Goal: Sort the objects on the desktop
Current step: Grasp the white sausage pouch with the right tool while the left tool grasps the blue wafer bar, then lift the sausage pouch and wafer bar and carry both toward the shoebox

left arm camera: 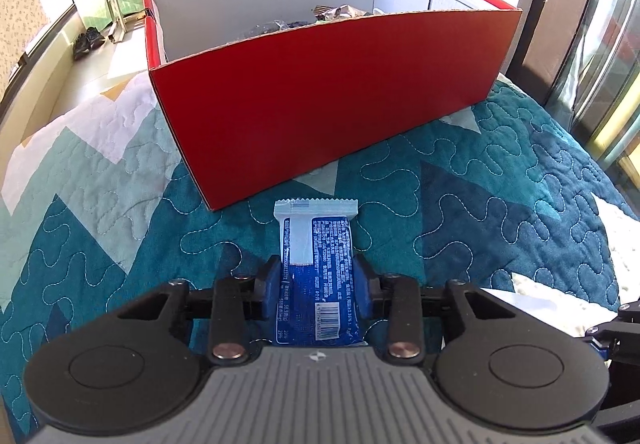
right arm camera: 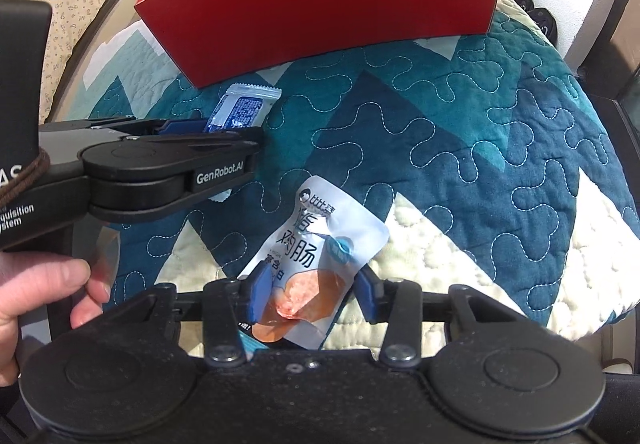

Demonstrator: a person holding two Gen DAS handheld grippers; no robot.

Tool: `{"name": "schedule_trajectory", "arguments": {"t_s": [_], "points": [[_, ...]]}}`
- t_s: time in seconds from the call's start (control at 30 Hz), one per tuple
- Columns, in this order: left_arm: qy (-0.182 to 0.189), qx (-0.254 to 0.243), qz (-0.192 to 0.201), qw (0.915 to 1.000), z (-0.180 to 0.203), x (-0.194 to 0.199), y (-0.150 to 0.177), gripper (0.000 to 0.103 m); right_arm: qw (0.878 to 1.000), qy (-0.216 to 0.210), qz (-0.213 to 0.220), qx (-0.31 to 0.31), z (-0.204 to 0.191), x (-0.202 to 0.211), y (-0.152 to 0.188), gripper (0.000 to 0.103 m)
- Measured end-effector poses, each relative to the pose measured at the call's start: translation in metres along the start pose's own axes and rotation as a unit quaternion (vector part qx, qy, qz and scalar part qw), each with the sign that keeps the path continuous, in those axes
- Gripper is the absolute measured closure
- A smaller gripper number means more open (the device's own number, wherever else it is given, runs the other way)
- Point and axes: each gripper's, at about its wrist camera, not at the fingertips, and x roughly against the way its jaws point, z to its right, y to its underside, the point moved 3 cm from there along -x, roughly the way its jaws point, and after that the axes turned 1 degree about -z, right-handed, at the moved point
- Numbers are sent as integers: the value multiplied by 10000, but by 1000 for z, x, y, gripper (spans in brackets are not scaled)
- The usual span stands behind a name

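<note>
My left gripper (left arm camera: 318, 280) is shut on a blue and white snack packet (left arm camera: 316, 256), its blue pads pressing both sides. The packet points toward the red cardboard box (left arm camera: 320, 100) just ahead, which holds several wrapped items. In the right wrist view the left gripper (right arm camera: 224, 132) shows from the side with the same packet (right arm camera: 242, 108) near the box (right arm camera: 320, 4). My right gripper (right arm camera: 310, 292) has its blue pads against the sides of a white sausage pouch (right arm camera: 316, 264) with an orange window, lying on the quilt.
A teal, white and navy quilt (left arm camera: 480, 184) covers the surface. The quilt's rounded edge falls away at the right (right arm camera: 592, 164). A person's hand (right arm camera: 44, 284) holds the left gripper handle. Window frames and a floor with shoes lie beyond.
</note>
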Motion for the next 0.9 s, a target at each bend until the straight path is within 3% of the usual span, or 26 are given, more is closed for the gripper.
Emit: {"name": "schedule_trajectory", "arguments": {"t_s": [0.33,0.9], "points": [[-74,280,-6,9996,-5,19,4,68,9996,13,155,-219,18,14,-8,60],[-53,742,317,9967,9,101,-2,68,9974,-241,670,-103,24,73,-17,60]]}}
